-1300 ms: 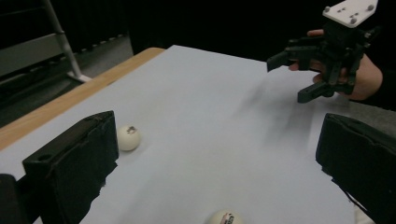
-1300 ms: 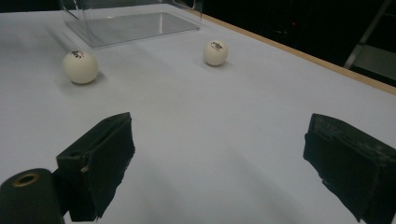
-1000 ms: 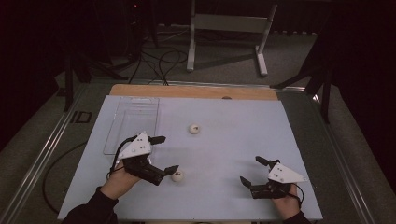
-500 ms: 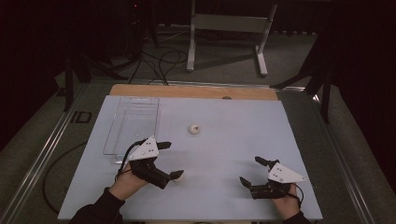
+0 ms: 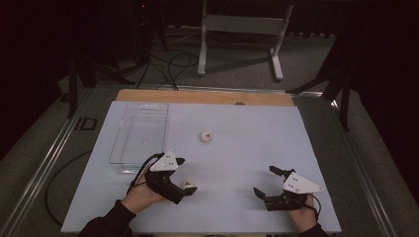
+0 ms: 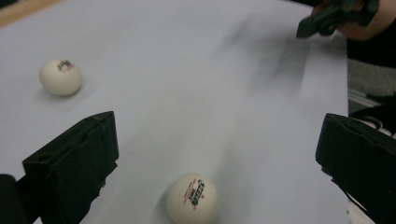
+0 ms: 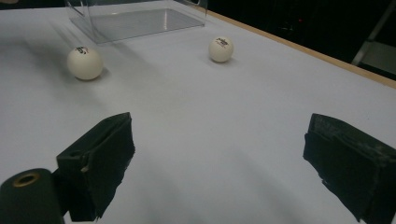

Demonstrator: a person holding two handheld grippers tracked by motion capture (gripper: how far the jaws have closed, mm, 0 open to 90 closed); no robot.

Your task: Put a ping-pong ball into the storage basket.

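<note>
Sitting between your left gripper's [image 5: 187,175] wide jaws, the near ball [image 5: 188,184] rests on the counter [image 5: 247,148]. Farther off lies a second ball [image 5: 205,136], right of the clear tray [image 5: 141,136]. Your right gripper [image 5: 269,183] gapes wide, near right.

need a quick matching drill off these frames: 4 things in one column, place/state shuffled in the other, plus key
Things:
1. near ball
2. far ball
3. clear tray
4. right gripper

Places/states:
A. empty, at the sheet's left side
B. open, over bare sheet at the person's right
C. alone mid-sheet, beyond both grippers
D. between the open jaws of the left gripper

Pairs: 1-D, 2-C, 3-A, 4-B
</note>
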